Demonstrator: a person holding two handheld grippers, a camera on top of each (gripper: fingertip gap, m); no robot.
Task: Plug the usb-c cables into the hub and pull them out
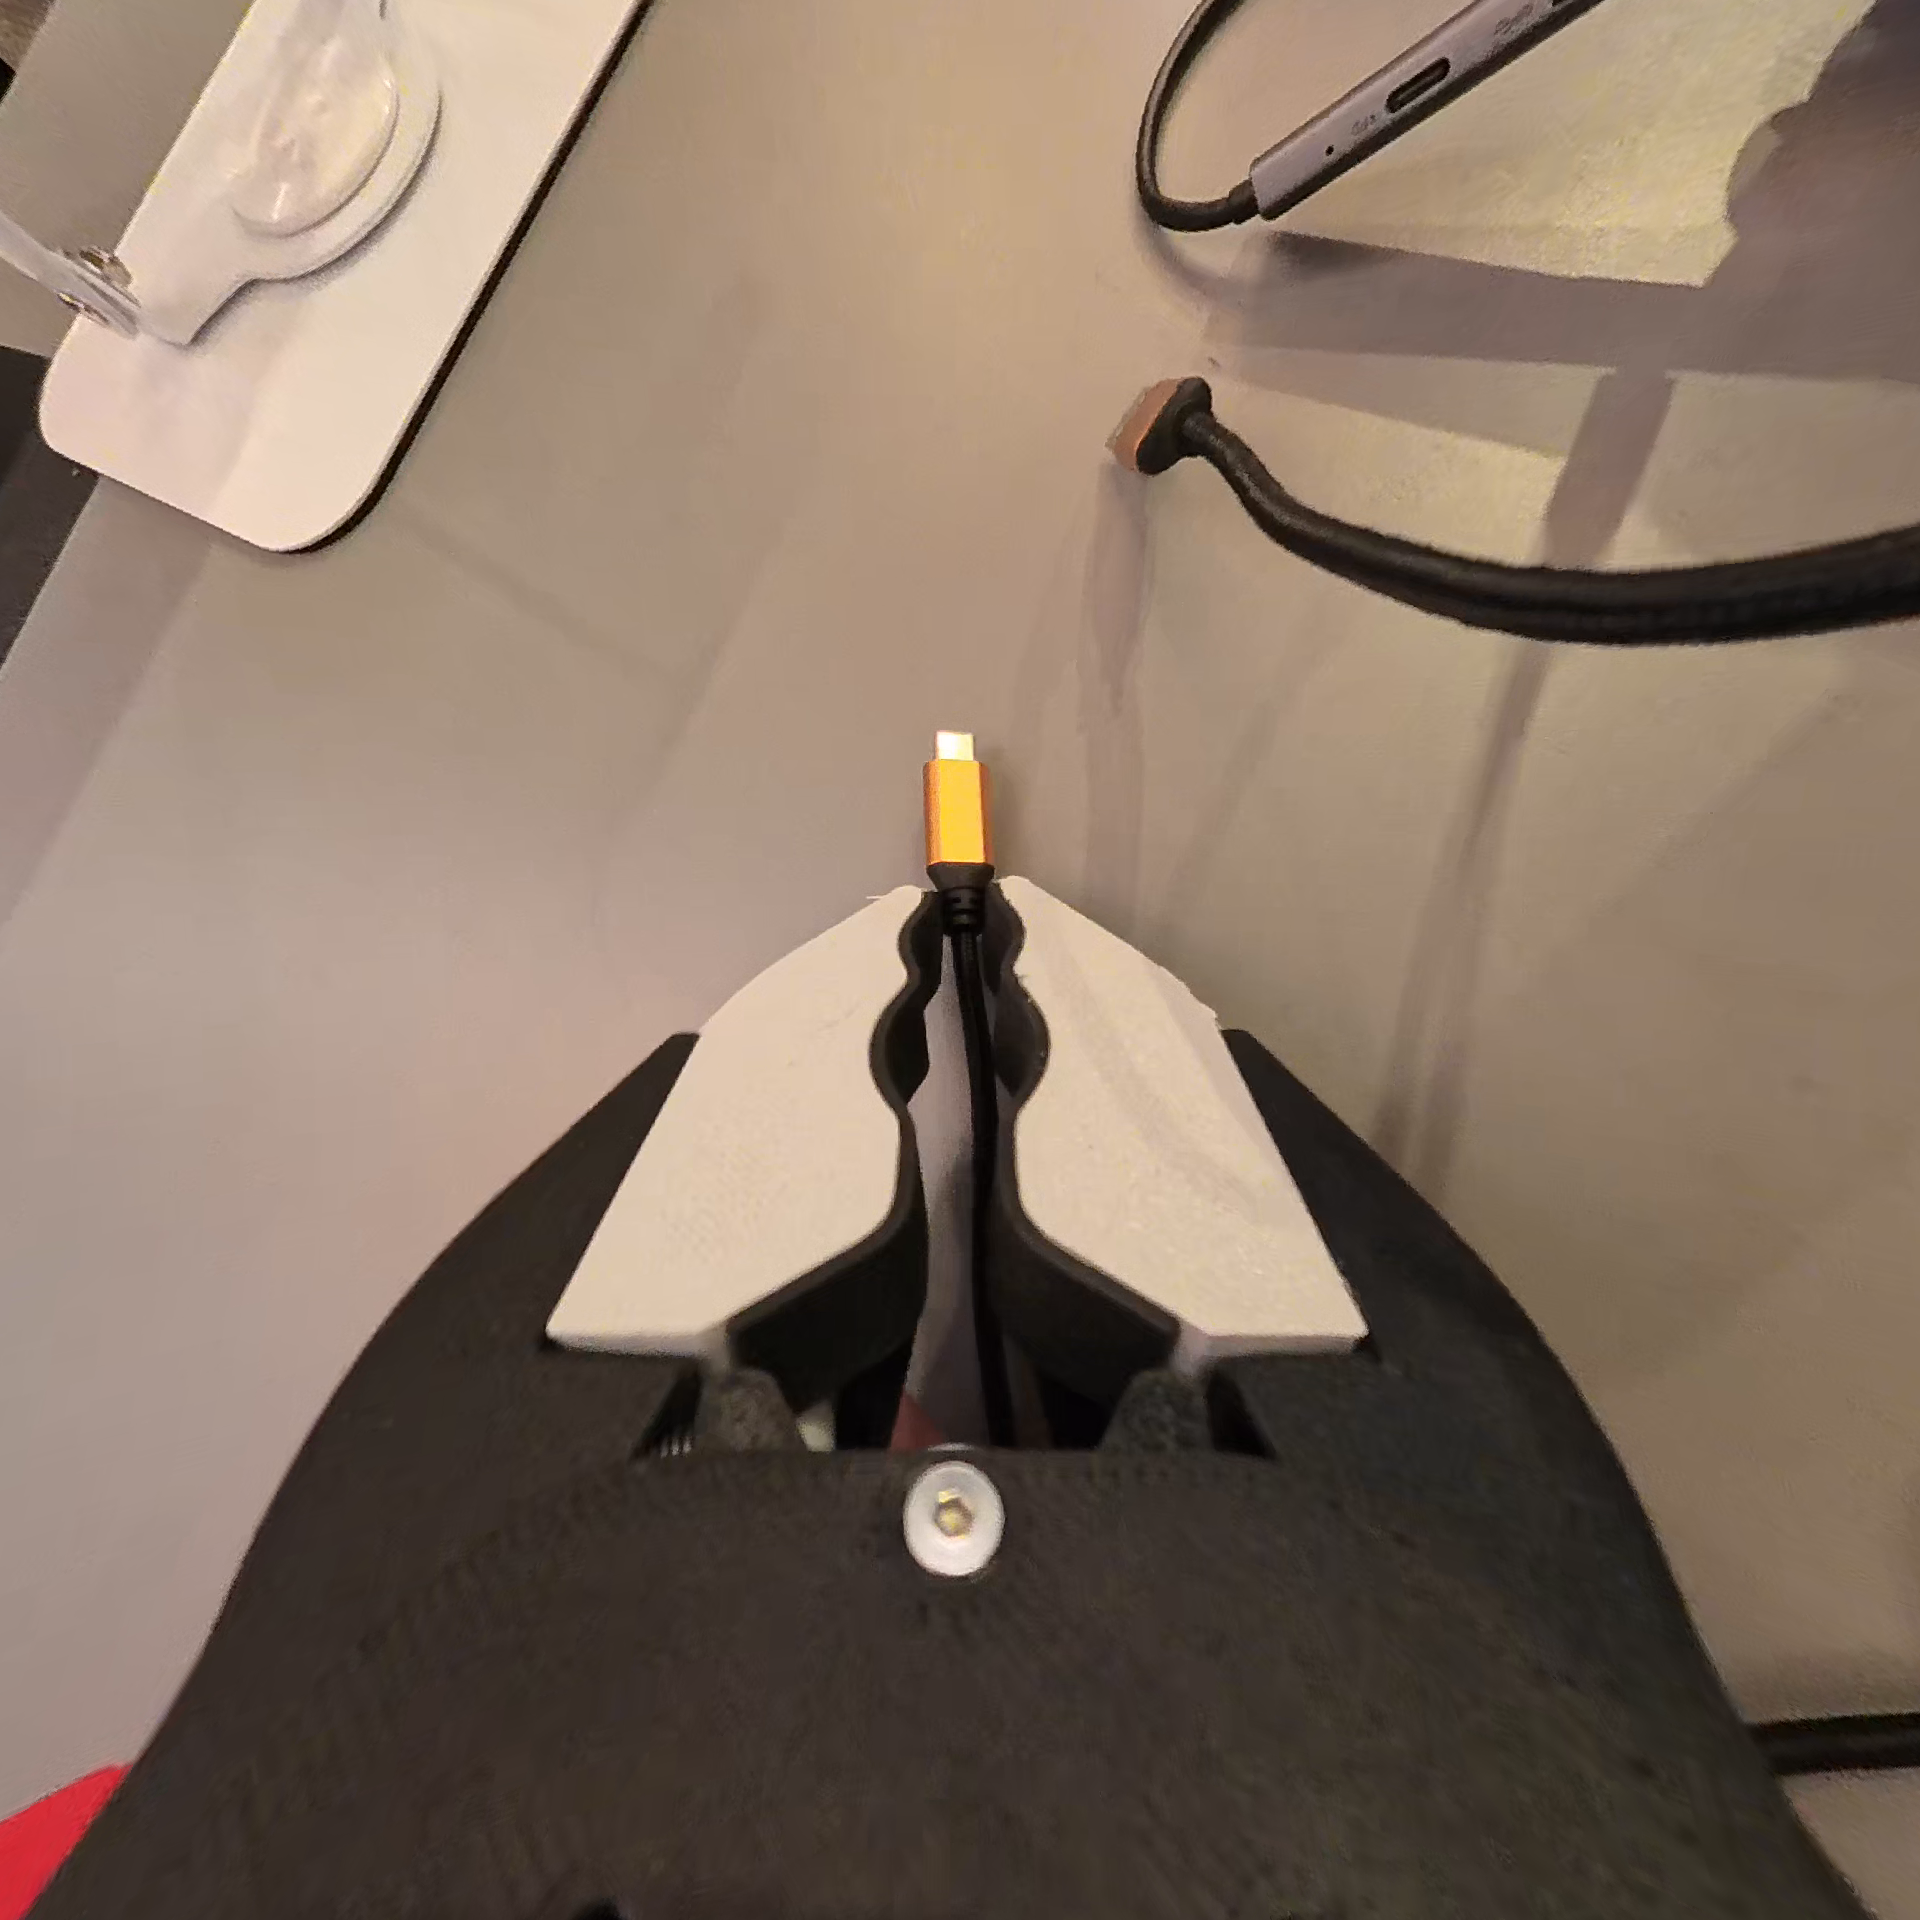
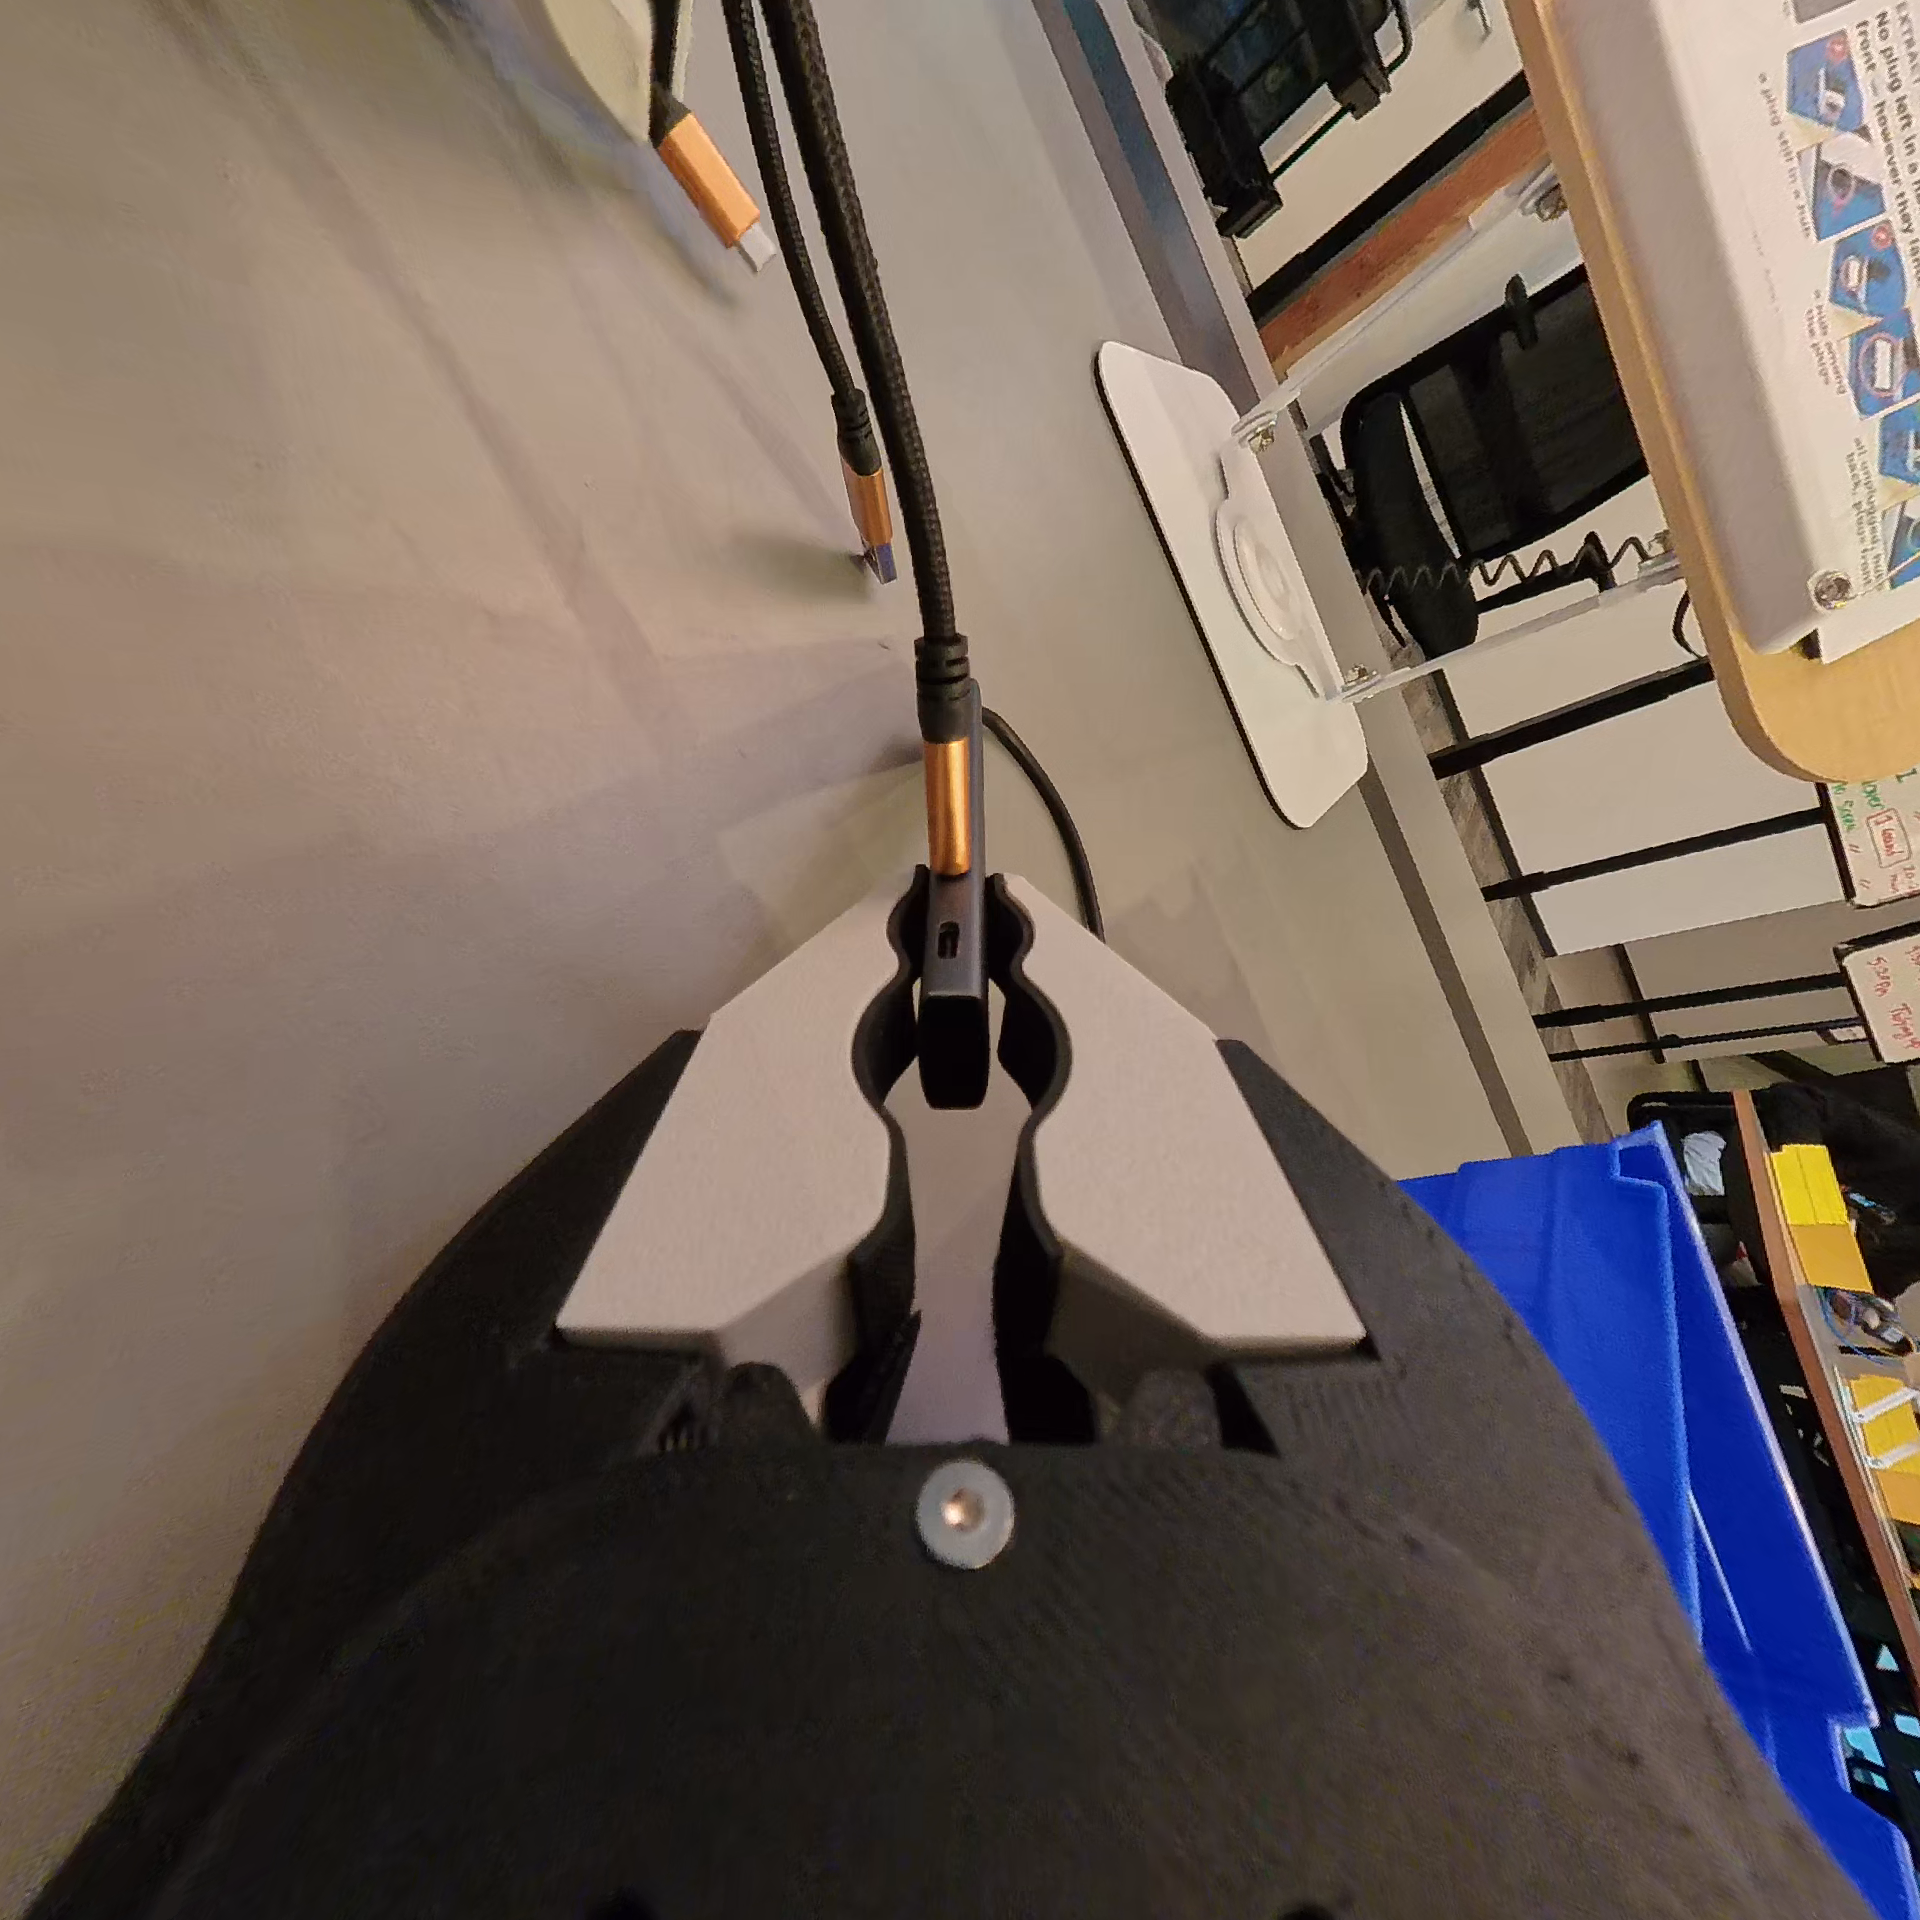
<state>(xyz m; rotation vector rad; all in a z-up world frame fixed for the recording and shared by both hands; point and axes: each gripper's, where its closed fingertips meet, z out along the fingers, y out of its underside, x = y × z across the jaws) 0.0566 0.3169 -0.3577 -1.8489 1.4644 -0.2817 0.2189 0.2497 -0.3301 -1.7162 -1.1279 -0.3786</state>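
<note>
My left gripper is shut on a thin black cable, and its orange usb-c plug sticks out ahead of the fingertips above the grey table. The grey hub is at the top right of the left wrist view, one port facing me. My right gripper is shut on that hub and holds it edge-on. A thick braided cable's orange plug lies just beyond the hub; in the left wrist view this plug is apart from the hub. The left gripper's plug also shows in the right wrist view.
A third orange-sleeved plug lies on the table. A white base plate with a clear stand sits near the table edge. A blue bin and a tilted board with a printed sheet are beyond the edge. Left tips to right tips: about 20 centimeters.
</note>
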